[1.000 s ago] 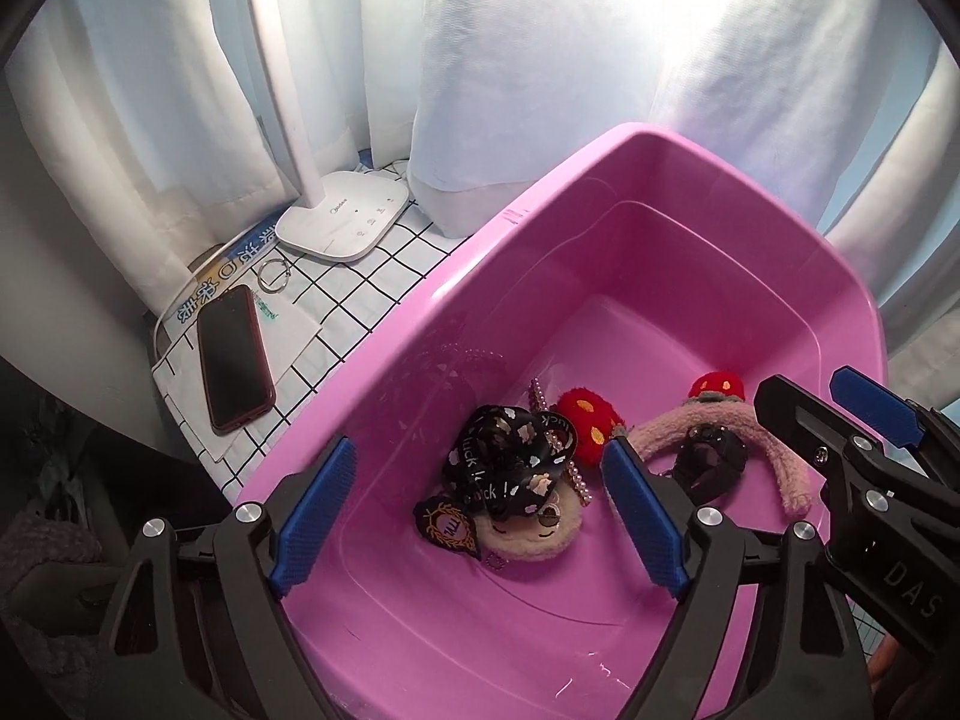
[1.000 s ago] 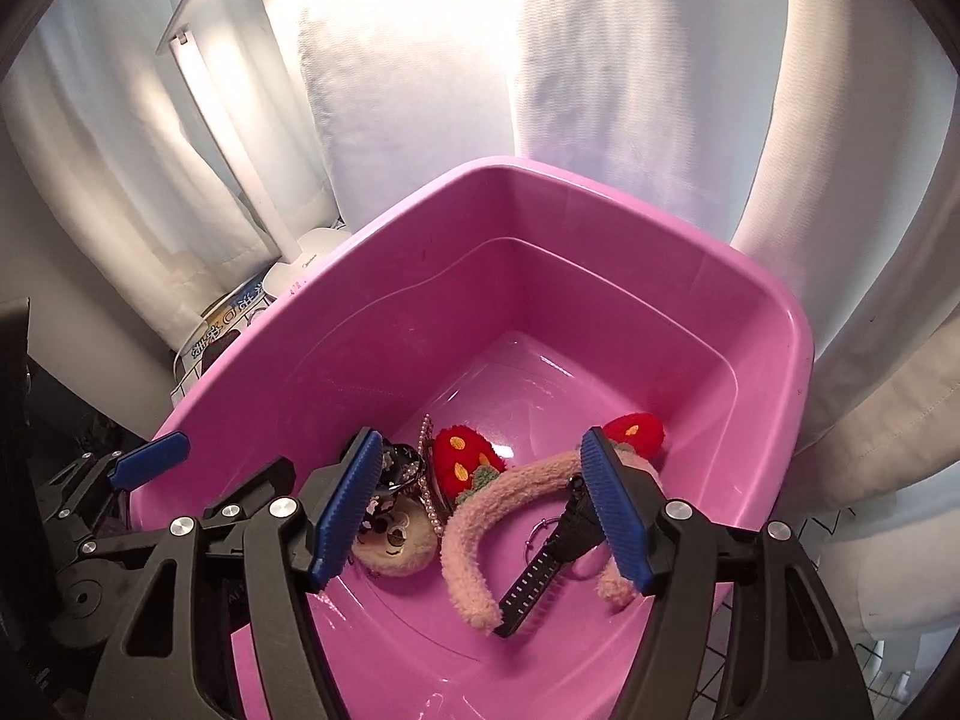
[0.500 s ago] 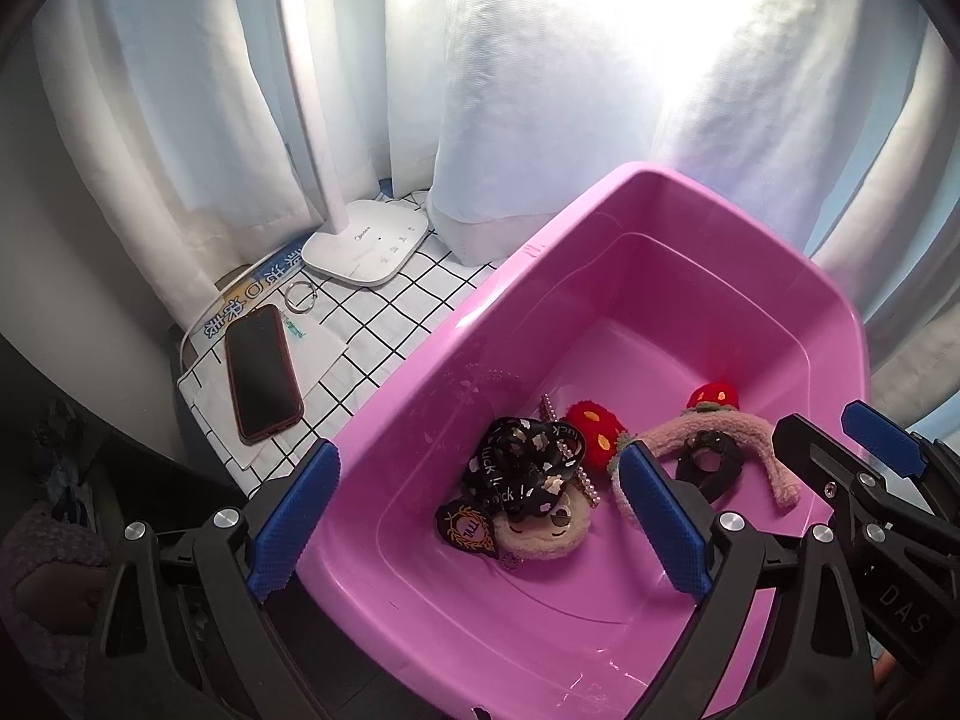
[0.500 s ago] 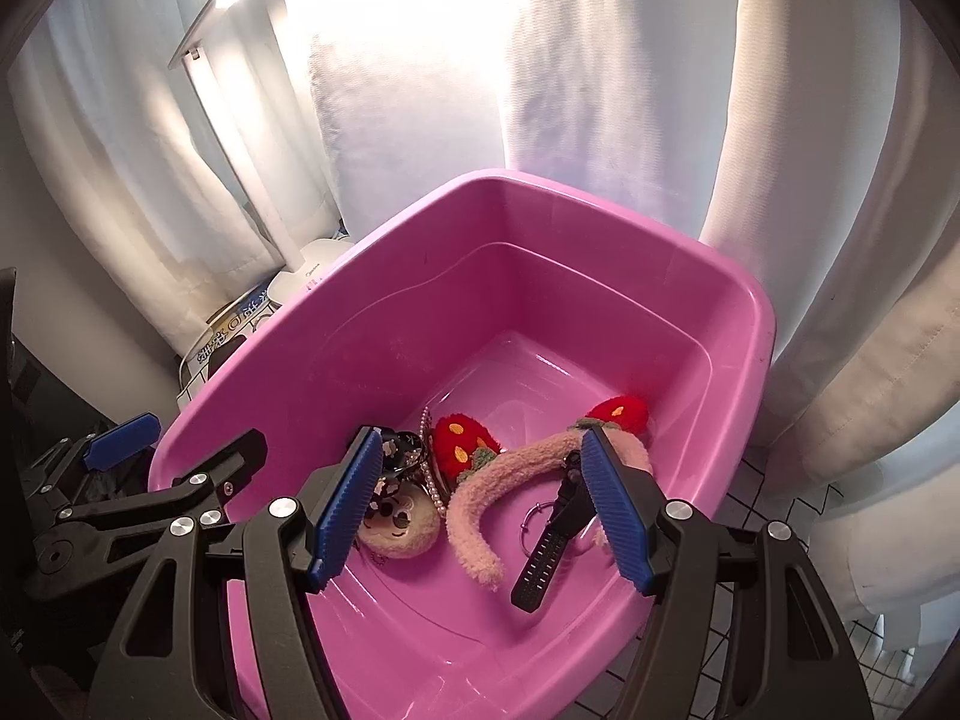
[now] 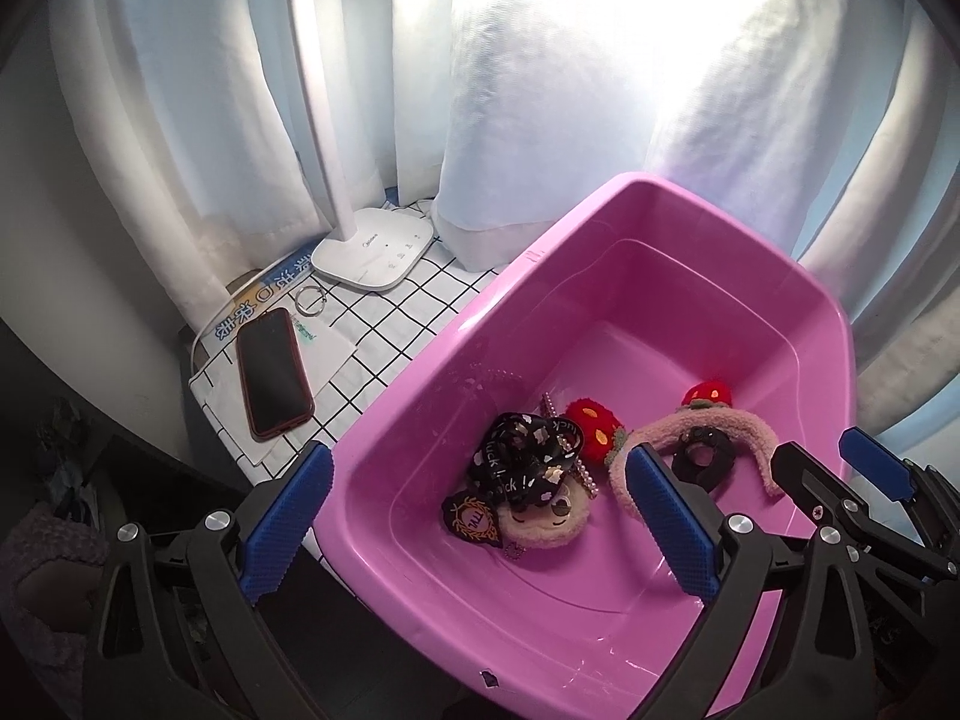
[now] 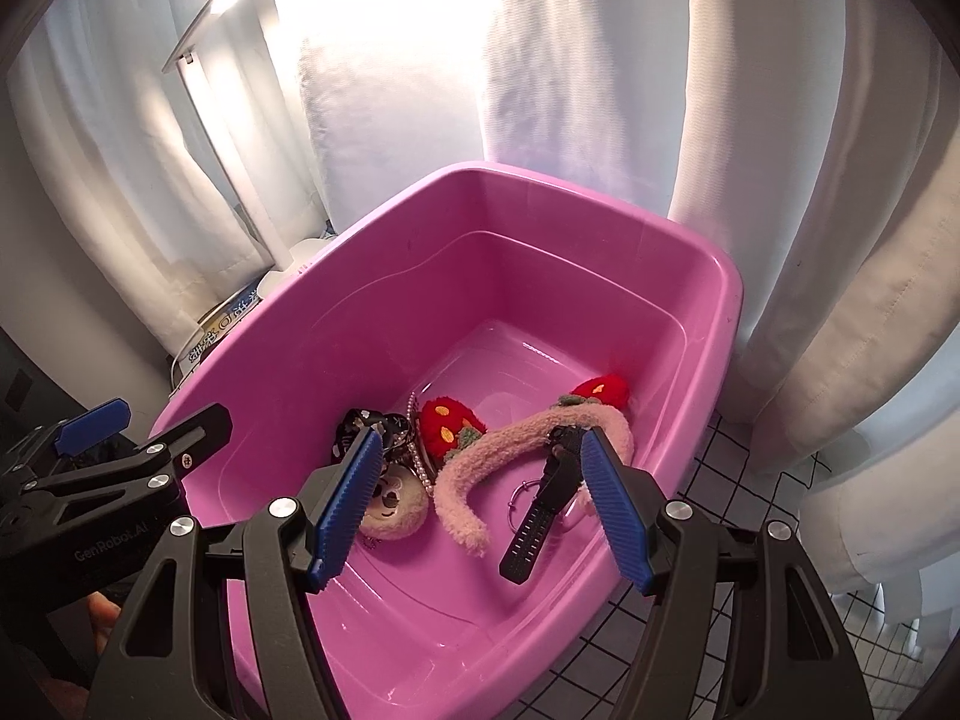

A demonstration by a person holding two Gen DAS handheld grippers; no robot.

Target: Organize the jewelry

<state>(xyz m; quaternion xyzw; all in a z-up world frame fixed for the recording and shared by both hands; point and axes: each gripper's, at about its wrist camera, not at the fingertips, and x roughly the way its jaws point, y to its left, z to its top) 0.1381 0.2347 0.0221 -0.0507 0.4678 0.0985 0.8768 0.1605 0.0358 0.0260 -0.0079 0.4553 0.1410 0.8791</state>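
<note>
A pink plastic tub [image 5: 636, 210] [image 6: 729, 324] holds the jewelry: a fuzzy pink headband with red strawberries [image 5: 714, 423] [image 6: 510, 447], a black watch [image 6: 540, 510] [image 5: 699, 462], a black patterned ribbon [image 5: 522, 456] [image 6: 360, 426], a pearl strand [image 6: 420, 462], a plush face charm [image 5: 540, 519] [image 6: 390, 510] and a metal ring [image 6: 519, 495]. My left gripper [image 5: 480, 525] is open and empty above the tub's near left rim. My right gripper [image 6: 480, 507] is open and empty above the tub's near side.
On the checked tablecloth [image 5: 384, 324] left of the tub lie a phone [image 5: 273, 372], a metal key ring [image 5: 310, 300] and papers [image 5: 252, 306]. A white desk lamp [image 5: 375, 246] stands at the back. White curtains [image 5: 540, 90] hang behind.
Both grippers have pulled back and up from the tub, so it looks smaller. More of the tablecloth, phone and lamp shows. The items in the tub have not moved.
</note>
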